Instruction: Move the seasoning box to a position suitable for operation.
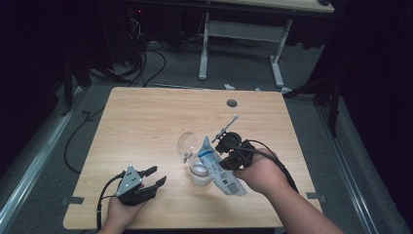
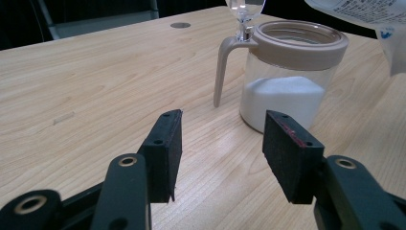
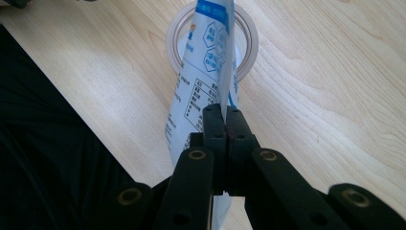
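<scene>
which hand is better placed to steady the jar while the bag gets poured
Left, probably. The left claw is open, empty and aimed at the jar. The right claw is shut on the bag above it.

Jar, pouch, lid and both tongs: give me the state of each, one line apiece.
Jar: upright on the table, mouth open, partly filled with white powder.
Lid: clear, flipped up on its hinge.
Pouch: tilted, its end over the jar's mouth, pinched by the right tongs.
Right tongs: shut on the pouch.
Left tongs: open, nothing between them, apart from the jar.
</scene>
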### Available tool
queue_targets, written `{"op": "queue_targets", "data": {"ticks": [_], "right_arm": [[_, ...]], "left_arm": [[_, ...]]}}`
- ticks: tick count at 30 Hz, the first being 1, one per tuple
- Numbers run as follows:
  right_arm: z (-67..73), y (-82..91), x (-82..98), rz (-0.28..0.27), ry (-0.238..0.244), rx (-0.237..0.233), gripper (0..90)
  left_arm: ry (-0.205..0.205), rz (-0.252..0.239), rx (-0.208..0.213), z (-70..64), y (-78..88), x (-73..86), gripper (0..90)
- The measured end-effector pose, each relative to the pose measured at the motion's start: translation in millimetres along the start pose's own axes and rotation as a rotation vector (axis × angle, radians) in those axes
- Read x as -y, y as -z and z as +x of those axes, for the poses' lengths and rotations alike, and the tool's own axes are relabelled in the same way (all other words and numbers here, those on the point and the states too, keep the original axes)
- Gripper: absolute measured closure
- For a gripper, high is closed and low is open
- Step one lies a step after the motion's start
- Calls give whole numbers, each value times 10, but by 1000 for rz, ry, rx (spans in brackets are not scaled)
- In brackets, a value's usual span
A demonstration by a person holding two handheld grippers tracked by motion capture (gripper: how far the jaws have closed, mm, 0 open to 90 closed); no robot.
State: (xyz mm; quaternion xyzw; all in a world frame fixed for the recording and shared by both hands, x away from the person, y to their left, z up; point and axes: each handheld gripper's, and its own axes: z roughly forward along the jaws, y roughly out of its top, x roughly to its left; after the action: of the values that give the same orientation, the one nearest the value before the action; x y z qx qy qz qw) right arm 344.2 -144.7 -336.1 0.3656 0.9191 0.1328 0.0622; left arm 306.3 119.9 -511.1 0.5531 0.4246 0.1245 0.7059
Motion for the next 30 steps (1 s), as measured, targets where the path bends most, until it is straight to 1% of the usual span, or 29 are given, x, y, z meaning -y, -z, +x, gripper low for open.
{"op": "queue_targets", "data": {"ticks": [5,9,11,13,15,16,17,18,19,20,21,22,23,24,28,30], "right_arm": [[-12,-2,18,3,1,0,900],[-26,19,32,2,-1,9,900],[-45,34,44,0,-8,14,900],[-89,57,69,-5,-28,11,900],[-127,76,86,-4,-34,16,900],[-141,84,96,-5,-46,16,900],[-141,84,96,-5,-46,16,900],[-186,92,114,-10,-51,19,900],[-186,92,114,-10,-51,19,900],[-231,92,132,-7,-55,19,900],[-231,92,132,-7,-55,19,900],[-286,84,150,-4,-67,28,900],[-286,84,150,-4,-67,28,900],[-337,76,169,2,-88,31,900],[-448,43,207,7,-100,38,900],[-490,17,224,14,-118,40,900]], "left_arm": [[8,6,5,1,3,7,487],[2,14,13,-12,1,25,486],[4,17,16,-17,0,33,485],[6,22,23,-24,2,50,485],[6,23,25,-28,2,54,484],[5,25,29,-32,3,57,484],[5,25,29,-32,3,57,484],[6,25,31,-33,2,59,484],[6,25,31,-33,2,59,483],[8,32,32,-30,2,67,483],[8,32,32,-30,2,67,483],[7,35,35,-37,-3,80,483],[7,35,35,-37,-3,80,483],[8,34,40,-47,-3,85,482],[6,39,45,-49,5,87,482],[6,39,46,-50,7,88,482]]}}
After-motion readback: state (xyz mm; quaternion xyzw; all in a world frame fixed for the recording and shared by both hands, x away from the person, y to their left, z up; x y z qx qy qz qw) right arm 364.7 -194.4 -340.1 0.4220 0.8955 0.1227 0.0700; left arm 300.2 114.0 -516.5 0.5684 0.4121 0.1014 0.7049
